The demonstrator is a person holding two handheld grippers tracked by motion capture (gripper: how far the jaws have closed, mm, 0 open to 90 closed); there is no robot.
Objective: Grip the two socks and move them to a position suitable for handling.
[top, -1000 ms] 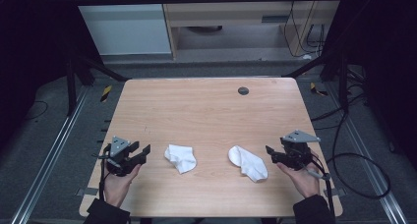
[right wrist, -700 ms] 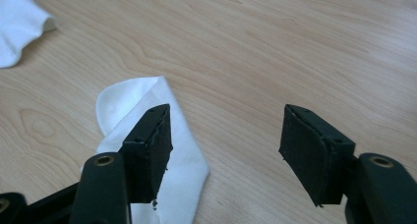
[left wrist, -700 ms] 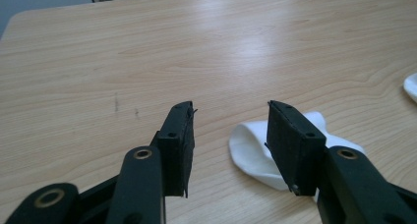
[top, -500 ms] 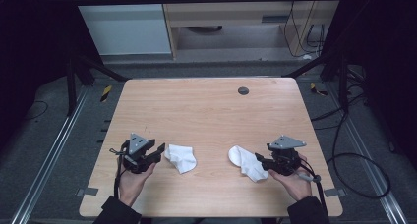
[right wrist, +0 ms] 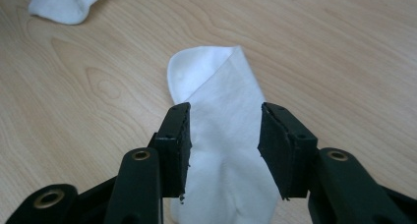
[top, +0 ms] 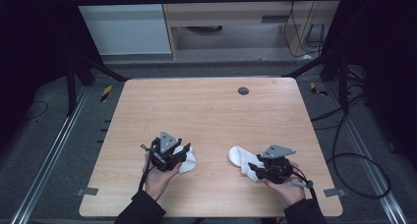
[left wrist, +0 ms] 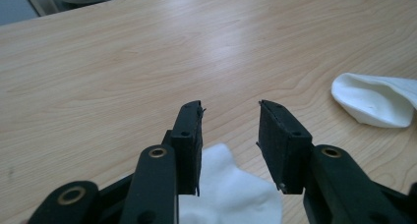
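Low in the high view, toward the bottom edge of the pale wood-grain counter (top: 211,111), two hand-held grippers close in on a pair of small white fabric socks. At lower left of that frame, the left hand-held gripper (top: 183,150) sits over the crumpled white sock (top: 188,161); at lower right, the right hand-held gripper (top: 254,166) covers the near end of the flatter, elongated white sock (top: 240,157), whose rounded end points toward the centre of the counter.

Both sets of jaws have just been closing, yet neither has a grip. In the left gripper view, the left hand-held gripper (left wrist: 230,117) stands roughly half open, with the crumpled sock (left wrist: 231,194) low in the frame beneath and between the jaws, its cloth not pinched. In the right gripper view, the right hand-held gripper (right wrist: 224,117) is likewise about half open, straddling the elongated sock (right wrist: 221,135), which lies flat on the wood between the pads.

The likely trouble is a shallow bite. On the left, the sock sits far back toward the jaw roots, so the tips may meet over bare wood or catch only a loose fold that slips free on lifting. On the right, the flat cloth could be pushed along the smooth counter and bunch up, or the jaws may seize just the top layer and let the sock unfold and dangle. Pads pressed too low may scrape the wood.
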